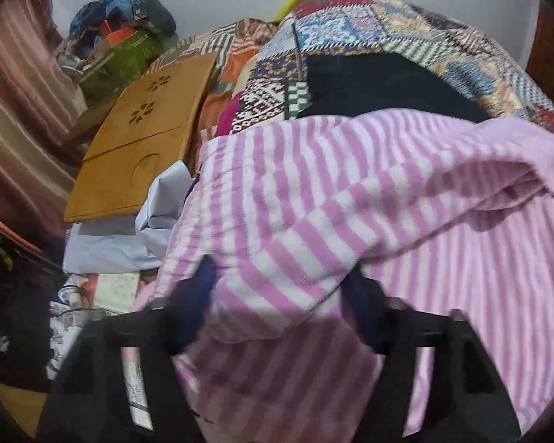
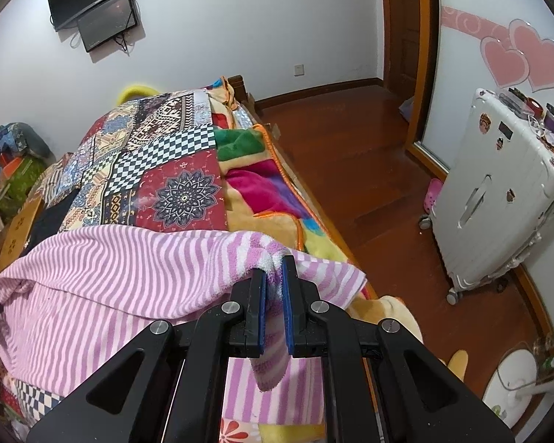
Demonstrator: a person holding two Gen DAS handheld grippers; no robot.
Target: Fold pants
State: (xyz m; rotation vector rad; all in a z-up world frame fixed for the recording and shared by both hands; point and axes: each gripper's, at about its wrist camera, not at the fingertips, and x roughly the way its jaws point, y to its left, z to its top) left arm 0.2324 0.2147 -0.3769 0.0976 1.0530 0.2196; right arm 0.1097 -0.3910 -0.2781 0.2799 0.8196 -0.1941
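Pink-and-white striped fleece: the pants (image 2: 103, 277), spread across the near part of the bed (image 2: 314, 221), over a patchwork quilt (image 2: 173, 170).
Fold: an upper layer of the pants lies doubled over a lower one, its edge running across the bed in the right wrist view.
Right gripper (image 2: 273, 288): its 2 blue pads are closed tight on a bunched corner of the pants at the bed's right side; a strip of cloth hangs down between the fingers.
Left gripper (image 1: 280, 295): blurred; jaws stand part-way open with a thick fold of the pants between the 2 fingers. Cloth fills the gap, but I cannot tell whether the pads press on it.
Dark cloth (image 1: 380, 85): lies on the quilt just beyond the pants.
Wooden board (image 1: 140, 140): on the bed's left side, tilted, with flower-shaped cut-outs.
Blanket (image 2: 262, 184): bright patches, orange trim, under the quilt along the bed's right edge.
Suitcase (image 2: 498, 199): white, upright on the wooden floor (image 2: 369, 155), well apart from the bed.
Wall (image 2: 240, 18): 2 dark screens (image 2: 96, 3) hang on it.
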